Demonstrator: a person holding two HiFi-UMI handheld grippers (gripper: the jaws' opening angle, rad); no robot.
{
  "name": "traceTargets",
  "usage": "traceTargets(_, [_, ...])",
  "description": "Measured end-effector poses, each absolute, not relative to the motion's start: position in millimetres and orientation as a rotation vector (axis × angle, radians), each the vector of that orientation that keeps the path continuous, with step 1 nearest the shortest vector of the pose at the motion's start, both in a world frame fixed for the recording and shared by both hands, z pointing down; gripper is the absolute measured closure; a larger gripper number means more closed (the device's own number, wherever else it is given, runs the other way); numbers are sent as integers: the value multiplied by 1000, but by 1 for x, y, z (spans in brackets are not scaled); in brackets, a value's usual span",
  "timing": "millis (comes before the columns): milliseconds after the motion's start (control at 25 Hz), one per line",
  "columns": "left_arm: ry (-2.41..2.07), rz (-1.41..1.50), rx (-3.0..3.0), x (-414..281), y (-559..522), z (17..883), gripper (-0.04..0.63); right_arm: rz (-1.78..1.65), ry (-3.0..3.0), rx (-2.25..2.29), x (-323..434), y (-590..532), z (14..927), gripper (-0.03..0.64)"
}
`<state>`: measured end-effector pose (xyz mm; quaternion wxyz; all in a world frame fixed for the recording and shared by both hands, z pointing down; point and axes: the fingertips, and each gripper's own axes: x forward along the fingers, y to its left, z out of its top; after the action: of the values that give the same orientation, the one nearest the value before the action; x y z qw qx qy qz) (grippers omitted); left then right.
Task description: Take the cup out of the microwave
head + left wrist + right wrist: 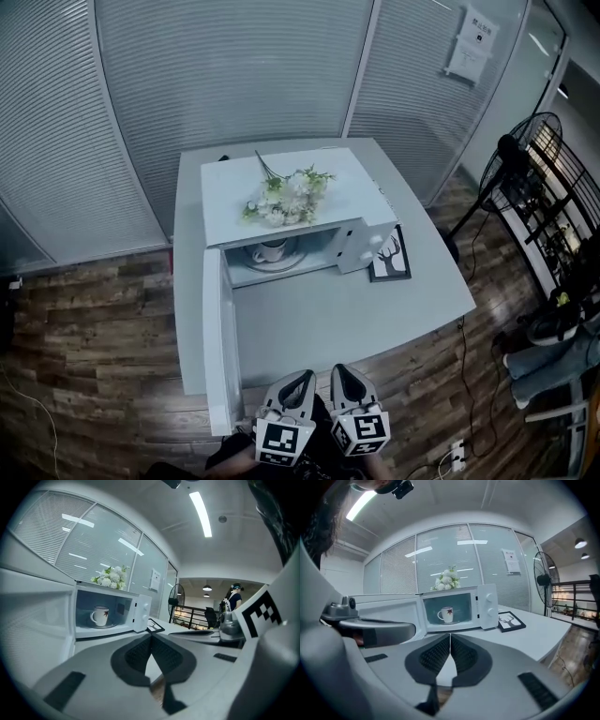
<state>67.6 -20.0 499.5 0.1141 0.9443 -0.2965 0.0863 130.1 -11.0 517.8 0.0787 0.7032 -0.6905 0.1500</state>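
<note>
Half hidden under the microwave (330, 174) top, centre of head view: cup (271, 250). Cut by the lower edge: left gripper (302, 380), right gripper (345, 375). Unreadably small, upper right: wall notice (471, 42).

I find one pale grey rectangular worktop (319, 319) standing on a dark wood-plank floor (84, 309). Its far edge is close to a wall of glazed, blind-covered panels.

Two items rest directly on it:

- **Microwave:** A white microwave (333, 178) occupies the far half, set toward the left side. Its door (217, 337) is swung wide open and runs along the worktop's left edge toward the near edge.
- **Picture frame:** A black picture frame (390, 255) with a deer silhouette lies flat just beside the microwave's right front corner, by the control panel. I cannot tell whether frame and microwave touch.
</note>
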Motion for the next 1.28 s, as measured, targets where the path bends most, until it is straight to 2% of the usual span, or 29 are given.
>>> traceTargets(400, [-1148,275,2623,65,-80,506,589,478,-2191,1929,154,-69,523,612])
traceTargets(1280, [-1575,210,2380,32,-159,504,589,449,-2385,1640,155,-171,523,611])
